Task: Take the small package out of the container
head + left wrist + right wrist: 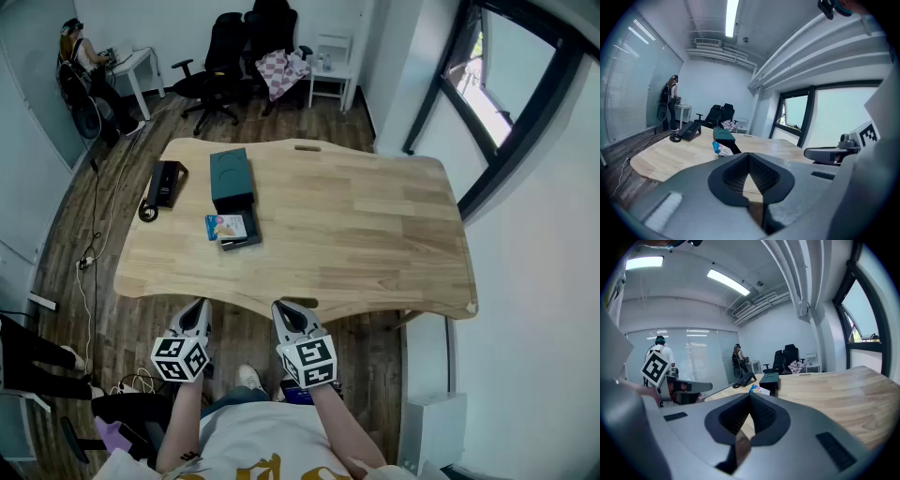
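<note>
Package (226,226) ahead of both closed, empty jaws, at near end of container (231,176); nearer left gripper (196,309) than right gripper (285,311).

Light: bright and even throughout. Sources: daylight from the window (489,98), washed near white in the head view; ceiling strip lights (731,16), blown out white in both gripper views. Table (375,234): evenly lit, with faint, soft shadows. Distortion: strong fisheye, straight edges bowed; gripper views ringed by dark, blurred corners. Focus: far room fairly sharp; left gripper (749,157) and right gripper (750,396), close to the lens, soft and smeared.
</note>
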`<state>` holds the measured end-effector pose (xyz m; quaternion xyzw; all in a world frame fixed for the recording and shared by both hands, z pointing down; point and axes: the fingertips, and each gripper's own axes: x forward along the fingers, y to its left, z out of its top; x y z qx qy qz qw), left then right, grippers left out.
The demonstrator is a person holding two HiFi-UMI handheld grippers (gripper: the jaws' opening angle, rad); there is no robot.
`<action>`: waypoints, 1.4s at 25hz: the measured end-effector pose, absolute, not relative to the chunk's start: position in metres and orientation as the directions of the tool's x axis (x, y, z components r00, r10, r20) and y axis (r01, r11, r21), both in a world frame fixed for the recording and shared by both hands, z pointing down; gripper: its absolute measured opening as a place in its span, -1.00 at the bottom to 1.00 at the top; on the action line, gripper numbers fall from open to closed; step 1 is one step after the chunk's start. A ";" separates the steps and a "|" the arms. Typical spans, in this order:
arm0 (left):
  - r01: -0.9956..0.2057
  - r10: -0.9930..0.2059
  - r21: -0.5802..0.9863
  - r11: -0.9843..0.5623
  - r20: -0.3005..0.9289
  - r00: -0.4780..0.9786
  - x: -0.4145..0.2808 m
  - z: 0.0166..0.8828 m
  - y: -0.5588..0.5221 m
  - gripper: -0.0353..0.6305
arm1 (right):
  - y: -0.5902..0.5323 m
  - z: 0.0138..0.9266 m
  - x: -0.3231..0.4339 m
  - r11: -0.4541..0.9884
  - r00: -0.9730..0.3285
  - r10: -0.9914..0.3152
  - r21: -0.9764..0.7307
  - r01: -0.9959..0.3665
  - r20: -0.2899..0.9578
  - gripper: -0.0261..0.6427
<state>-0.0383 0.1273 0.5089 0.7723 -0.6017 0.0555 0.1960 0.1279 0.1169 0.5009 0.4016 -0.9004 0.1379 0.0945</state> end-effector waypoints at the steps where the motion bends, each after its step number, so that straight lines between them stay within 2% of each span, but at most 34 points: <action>1: -0.951 -0.908 0.237 -0.198 0.321 0.269 -0.039 0.509 0.128 -0.89 | 0.117 0.501 0.128 0.638 -0.659 -0.698 -0.173 -0.750 0.281 -0.91; 12: -0.932 -0.913 0.284 -0.227 0.272 0.306 -0.027 0.496 0.137 -0.89 | 0.120 0.498 0.143 0.619 -0.654 -0.711 -0.209 -0.757 0.259 -0.91; 20: -0.956 -0.929 0.242 -0.167 0.286 0.235 -0.039 0.500 0.132 -0.89 | 0.110 0.493 0.145 0.623 -0.678 -0.709 -0.276 -0.732 0.196 -0.91; 24: -0.975 -0.943 0.191 -0.115 0.289 0.167 -0.055 0.497 0.120 -0.89 | 0.092 0.492 0.138 0.633 -0.663 -0.714 -0.199 -0.748 0.225 -0.91; 26: -0.980 -0.955 0.174 -0.100 0.260 0.143 -0.065 0.491 0.111 -0.89 | 0.080 0.490 0.131 0.646 -0.674 -0.703 -0.191 -0.739 0.227 -0.91; 30: -0.974 -0.973 0.180 -0.135 0.161 0.165 -0.078 0.477 0.081 -0.89 | 0.052 0.470 0.118 0.665 -0.692 -0.713 -0.199 -0.720 0.118 -0.90; 32: -0.970 -0.975 0.189 -0.156 0.130 0.182 -0.084 0.475 0.059 -0.89 | 0.035 0.476 0.110 0.665 -0.696 -0.704 -0.212 -0.717 0.145 -0.90; 35: -0.964 -0.969 0.189 -0.186 0.129 0.213 -0.093 0.474 0.023 -0.89 | 0.008 0.497 0.095 0.653 -0.686 -0.675 -0.212 -0.727 0.272 -0.91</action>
